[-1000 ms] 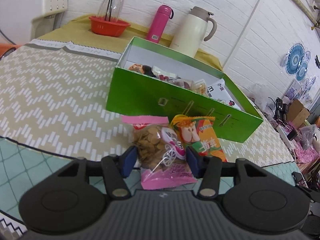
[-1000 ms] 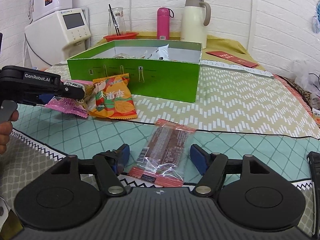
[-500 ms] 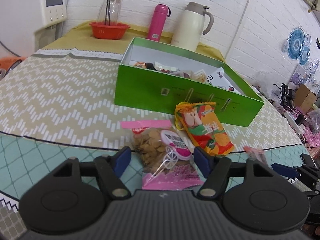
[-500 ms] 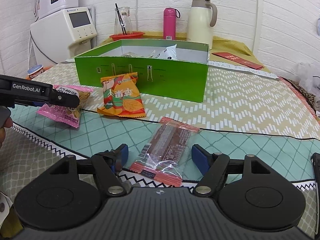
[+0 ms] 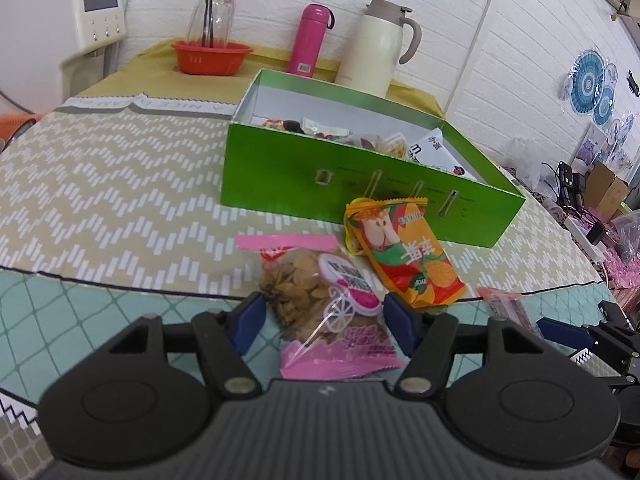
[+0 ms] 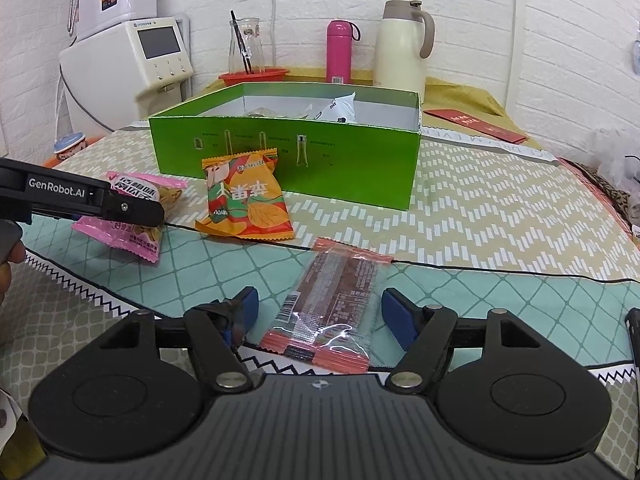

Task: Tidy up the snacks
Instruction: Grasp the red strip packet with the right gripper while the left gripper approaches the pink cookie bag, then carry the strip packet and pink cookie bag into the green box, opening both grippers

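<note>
A pink bag of nuts (image 5: 320, 300) lies on the table between the open fingers of my left gripper (image 5: 324, 316); it also shows in the right wrist view (image 6: 136, 216). An orange snack packet (image 5: 400, 256) lies beside it, against the green box (image 5: 360, 184), which holds several snacks. A clear bar packet with orange ends (image 6: 332, 304) lies between the open fingers of my right gripper (image 6: 320, 312). The left gripper (image 6: 156, 214) shows side-on in the right wrist view, over the pink bag.
Behind the box stand a pink bottle (image 5: 310, 40), a cream thermos jug (image 5: 380, 44) and a red bowl (image 5: 210, 56) with a glass carafe. A white appliance (image 6: 136, 64) is at the back left. A red envelope (image 6: 476, 122) lies to the right.
Both grippers have pulled back slightly from the box and stayed open. The pink bag and bar packet lie where they were.
</note>
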A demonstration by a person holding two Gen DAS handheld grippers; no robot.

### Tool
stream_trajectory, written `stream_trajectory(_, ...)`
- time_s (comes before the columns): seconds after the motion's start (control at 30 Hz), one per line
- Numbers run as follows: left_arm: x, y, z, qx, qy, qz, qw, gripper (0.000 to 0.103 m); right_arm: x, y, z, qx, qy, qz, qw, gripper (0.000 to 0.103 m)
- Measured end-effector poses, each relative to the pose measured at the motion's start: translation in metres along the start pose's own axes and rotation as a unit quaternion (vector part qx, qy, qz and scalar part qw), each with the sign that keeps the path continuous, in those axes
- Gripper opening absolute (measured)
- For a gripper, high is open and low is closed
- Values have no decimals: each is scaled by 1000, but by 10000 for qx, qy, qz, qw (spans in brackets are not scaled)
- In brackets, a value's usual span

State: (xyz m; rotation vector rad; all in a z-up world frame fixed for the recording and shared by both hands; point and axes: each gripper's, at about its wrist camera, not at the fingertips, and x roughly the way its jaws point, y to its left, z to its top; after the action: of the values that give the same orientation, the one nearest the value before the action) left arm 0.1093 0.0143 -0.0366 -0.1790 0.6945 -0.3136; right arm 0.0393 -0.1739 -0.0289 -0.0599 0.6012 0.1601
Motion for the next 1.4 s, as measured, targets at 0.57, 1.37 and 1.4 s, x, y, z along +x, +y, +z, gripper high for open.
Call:
stream_trajectory(0.57, -4, 3, -4, -123, -88, -126, 9998, 49, 0, 5, 1, 171, -176, 197, 9995, 72)
stream_trajectory(1.37, -28, -8, 76, 31, -839, -498, 9952, 48, -15, -2, 68, -24, -1164, 255, 9929, 53)
stream_trajectory(1.4, -28, -8, 79, 53, -863, -488, 9951, 48, -16, -2, 69, -25, -1211, 246, 9923, 53)
